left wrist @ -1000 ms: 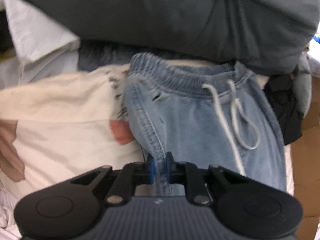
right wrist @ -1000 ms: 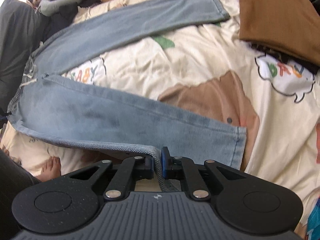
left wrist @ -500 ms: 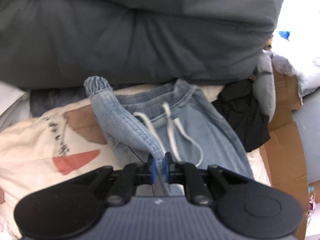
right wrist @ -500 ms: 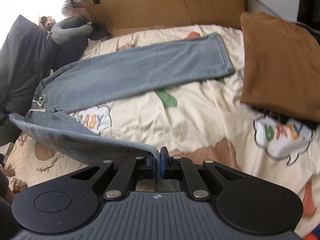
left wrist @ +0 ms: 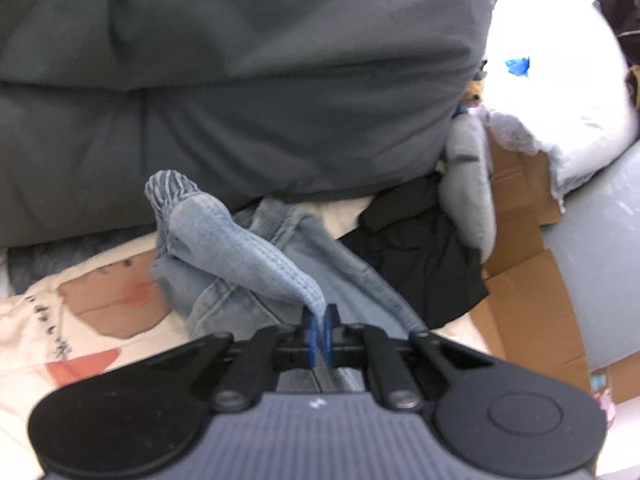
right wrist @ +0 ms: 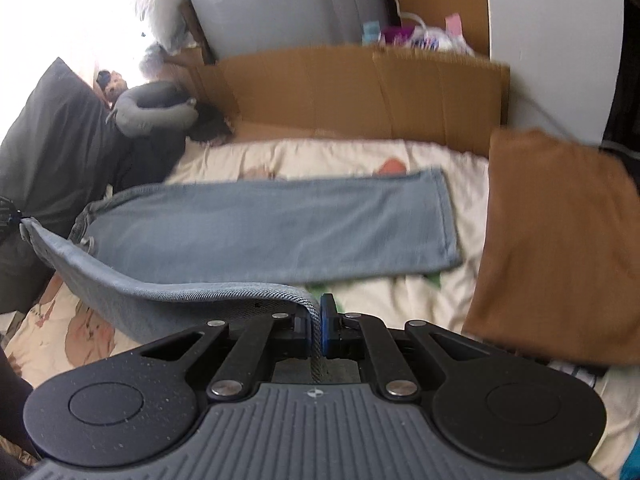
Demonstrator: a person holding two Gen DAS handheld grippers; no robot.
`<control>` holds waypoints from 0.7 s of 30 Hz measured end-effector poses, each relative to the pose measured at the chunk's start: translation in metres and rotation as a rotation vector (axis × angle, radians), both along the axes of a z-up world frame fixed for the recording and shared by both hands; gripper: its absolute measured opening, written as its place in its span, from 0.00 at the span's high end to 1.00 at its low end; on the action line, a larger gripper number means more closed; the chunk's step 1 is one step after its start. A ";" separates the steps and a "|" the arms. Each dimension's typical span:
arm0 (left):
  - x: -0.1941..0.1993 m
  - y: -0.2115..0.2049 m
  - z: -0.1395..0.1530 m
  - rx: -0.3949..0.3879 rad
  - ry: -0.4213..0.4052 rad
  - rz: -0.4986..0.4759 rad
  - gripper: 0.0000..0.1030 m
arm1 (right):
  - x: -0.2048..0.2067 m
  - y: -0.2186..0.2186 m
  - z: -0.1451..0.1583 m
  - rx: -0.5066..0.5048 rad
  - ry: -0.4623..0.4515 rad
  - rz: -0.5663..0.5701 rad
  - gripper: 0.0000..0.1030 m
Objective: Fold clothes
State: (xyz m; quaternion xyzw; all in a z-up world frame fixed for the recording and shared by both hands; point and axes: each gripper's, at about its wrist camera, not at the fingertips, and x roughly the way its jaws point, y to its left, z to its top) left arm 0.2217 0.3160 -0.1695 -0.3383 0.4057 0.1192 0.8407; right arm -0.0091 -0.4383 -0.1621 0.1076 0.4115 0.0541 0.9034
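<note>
Your left tool (left wrist: 319, 334) — matte black linkage arms, blue pads, round black side discs, ribbed grey housing with a small white mark, your right tool (right wrist: 317, 334) — same build, silver pivot screws, dust-speckled black plastic, blue pad showing.

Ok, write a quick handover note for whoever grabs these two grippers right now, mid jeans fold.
Left gripper: shut on the jeans at the waist edge.
Right gripper: shut on the side seam of the near leg, which hangs raised above the bedsheet.
Far leg lies flat on the sheet; a brown cloth sits to its right.
Done: near side gripped and raised.
Left: probably lay the near leg over the far leg, then fold lengthwise.
</note>
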 end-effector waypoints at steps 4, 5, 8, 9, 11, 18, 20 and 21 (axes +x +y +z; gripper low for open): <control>0.020 -0.003 0.005 -0.032 -0.026 -0.010 0.97 | 0.024 0.002 0.020 -0.039 -0.010 -0.023 0.98; 0.025 -0.003 0.004 -0.042 -0.030 -0.014 0.97 | 0.030 0.002 0.023 -0.051 -0.007 -0.028 0.98; 0.041 -0.003 -0.002 -0.075 -0.041 -0.019 0.97 | 0.051 0.004 0.027 -0.070 0.019 -0.044 0.98; 0.045 -0.003 -0.004 -0.088 -0.044 -0.018 0.97 | 0.058 0.004 0.027 -0.078 0.030 -0.046 0.98; 0.055 -0.003 -0.009 -0.102 -0.043 -0.022 0.97 | 0.073 0.004 0.026 -0.102 0.055 -0.041 0.98; 0.081 -0.011 -0.024 -0.105 -0.036 -0.027 0.97 | 0.128 -0.001 0.011 -0.169 0.109 -0.014 0.98; 0.087 -0.014 -0.028 -0.103 -0.027 -0.018 0.97 | 0.144 -0.004 0.004 -0.174 0.114 -0.008 0.98; 0.090 -0.015 -0.029 -0.100 -0.022 -0.014 0.97 | 0.153 -0.006 0.000 -0.174 0.117 -0.006 0.98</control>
